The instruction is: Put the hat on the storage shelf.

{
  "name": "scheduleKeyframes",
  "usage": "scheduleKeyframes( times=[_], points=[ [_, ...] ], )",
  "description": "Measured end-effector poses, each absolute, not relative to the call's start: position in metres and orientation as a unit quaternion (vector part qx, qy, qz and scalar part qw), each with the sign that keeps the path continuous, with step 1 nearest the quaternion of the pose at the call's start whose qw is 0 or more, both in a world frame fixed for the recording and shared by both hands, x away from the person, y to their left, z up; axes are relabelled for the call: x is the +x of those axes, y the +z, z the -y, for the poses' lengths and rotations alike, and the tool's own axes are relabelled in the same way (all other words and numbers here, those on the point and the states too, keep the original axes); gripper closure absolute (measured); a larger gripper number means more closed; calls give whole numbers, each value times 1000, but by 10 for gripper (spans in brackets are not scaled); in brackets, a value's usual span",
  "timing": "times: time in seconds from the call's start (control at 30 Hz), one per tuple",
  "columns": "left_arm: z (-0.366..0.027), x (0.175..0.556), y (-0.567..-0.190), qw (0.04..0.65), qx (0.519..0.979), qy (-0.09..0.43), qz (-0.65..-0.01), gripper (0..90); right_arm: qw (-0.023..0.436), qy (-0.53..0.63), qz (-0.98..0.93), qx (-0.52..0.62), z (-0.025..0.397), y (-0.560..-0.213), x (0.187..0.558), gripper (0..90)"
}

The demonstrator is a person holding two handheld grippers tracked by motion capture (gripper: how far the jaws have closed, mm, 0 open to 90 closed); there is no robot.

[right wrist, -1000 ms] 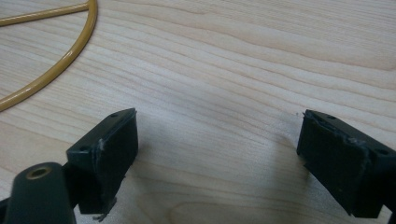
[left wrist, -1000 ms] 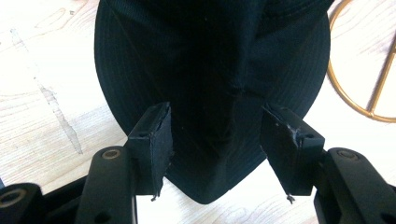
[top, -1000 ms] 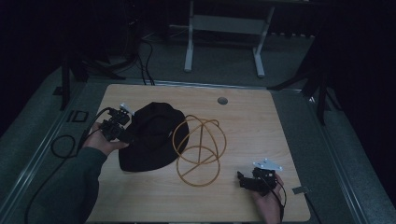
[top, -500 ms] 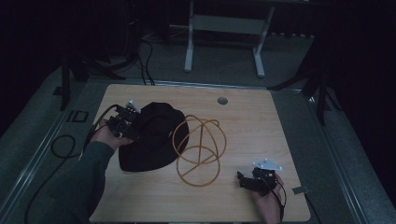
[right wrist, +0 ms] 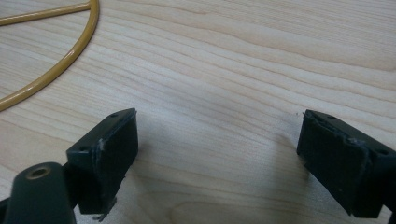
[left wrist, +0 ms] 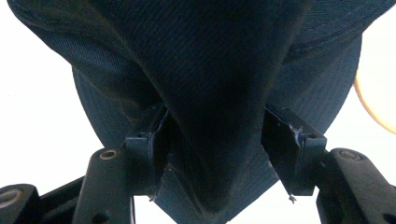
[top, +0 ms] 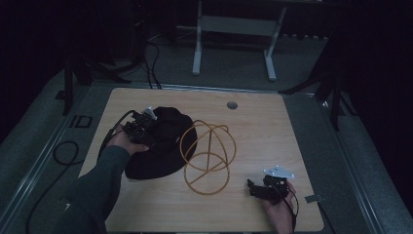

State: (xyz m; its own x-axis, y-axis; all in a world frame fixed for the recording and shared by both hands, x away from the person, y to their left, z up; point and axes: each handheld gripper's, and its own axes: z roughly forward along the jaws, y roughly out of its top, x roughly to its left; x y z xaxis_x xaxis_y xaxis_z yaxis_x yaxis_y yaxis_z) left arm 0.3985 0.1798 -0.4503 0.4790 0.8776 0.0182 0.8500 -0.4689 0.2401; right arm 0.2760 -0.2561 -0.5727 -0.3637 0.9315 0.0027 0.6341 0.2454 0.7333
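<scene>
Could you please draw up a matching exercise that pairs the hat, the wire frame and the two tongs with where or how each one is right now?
Things:
1. black hat
2. yellow wire frame
3. left tongs
4. right tongs

States:
A. open over bare table, nothing between the jaws
B. standing free mid-table, right of the hat
C. a fold of it bunched between two jaws
D. jaws either side of dark fabric

Pairs: 1-C, 2-B, 3-D, 4-A
</scene>
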Motion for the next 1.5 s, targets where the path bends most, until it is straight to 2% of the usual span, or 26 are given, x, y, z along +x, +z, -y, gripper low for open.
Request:
scheduleKeyframes(
  times=[0.13, 0.23, 0.4, 0.53, 0.7, 1.5],
  points=[
    [-179, 401, -451, 91, 854, 71, -507, 456, 225, 331, -757, 517, 256, -573, 276, 123],
    [-179, 403, -453, 82, 855, 73, -507, 514, 224, 331, -757, 517, 256, -573, 276, 124],
    [-178, 406, -455, 64, 859, 66, -503, 742, 224, 331, -757, 516, 256, -573, 276, 124],
    [-176, 408, -454, 55, 865, 61, -496, 852, 224, 331, -757, 517, 256, -573, 276, 124],
    [-177, 408, -450, 56, 868, 52, -490, 877, 224, 331, -757, 516, 256, -573, 276, 124],
    [-191, 400, -431, 73, 874, 34, -478, 883, 223, 332, -759, 514, 256, -573, 276, 124]
  ],
)
